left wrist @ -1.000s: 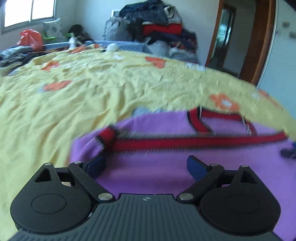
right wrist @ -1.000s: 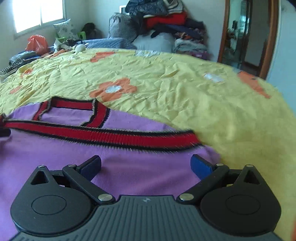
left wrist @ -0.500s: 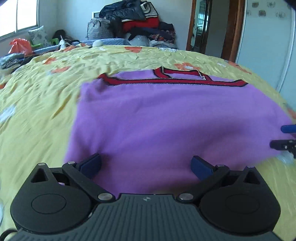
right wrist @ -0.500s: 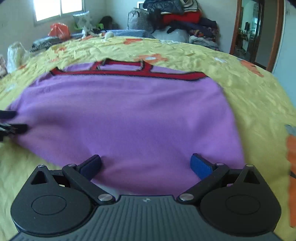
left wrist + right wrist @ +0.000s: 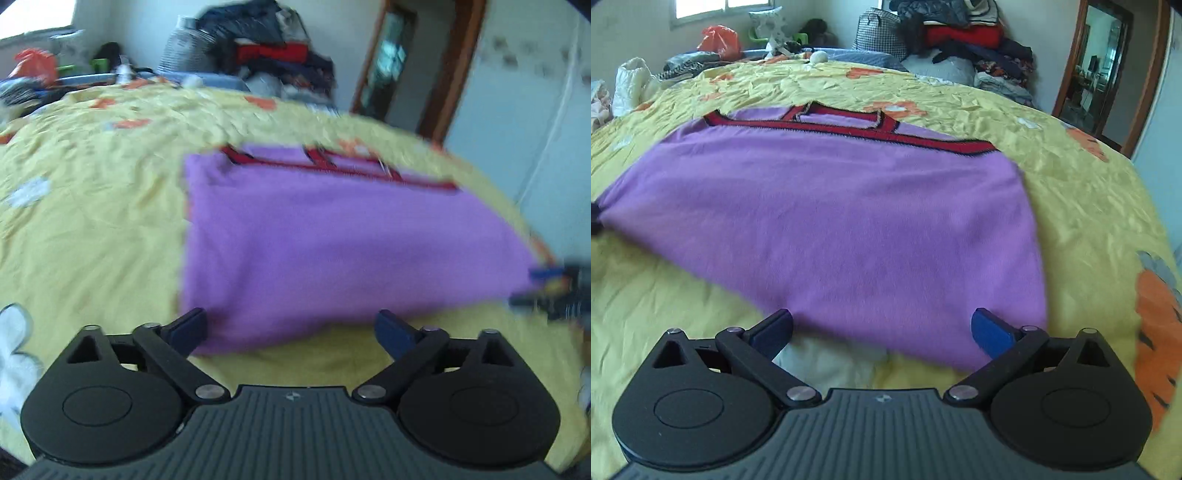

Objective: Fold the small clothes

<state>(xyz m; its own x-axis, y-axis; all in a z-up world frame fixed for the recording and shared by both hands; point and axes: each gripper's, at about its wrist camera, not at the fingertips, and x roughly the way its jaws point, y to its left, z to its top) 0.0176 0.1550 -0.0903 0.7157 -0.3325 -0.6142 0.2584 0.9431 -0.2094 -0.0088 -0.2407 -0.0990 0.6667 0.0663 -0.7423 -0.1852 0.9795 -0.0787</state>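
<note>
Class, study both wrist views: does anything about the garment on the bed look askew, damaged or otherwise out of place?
Nothing stands out. The purple knitted top with red and black trim lies flat and smooth on the yellow flowered bedsheet, trim at the far edge. No tear or stain shows. Both the left gripper and the right gripper are open at its near edge.

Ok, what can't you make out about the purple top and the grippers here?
- Purple top: underside hidden against the bedsheet, both views.
- Its near hem: partly covered by the right gripper, right wrist view.
- Left gripper: its view is motion-blurred, so the red trim lacks detail.
</note>
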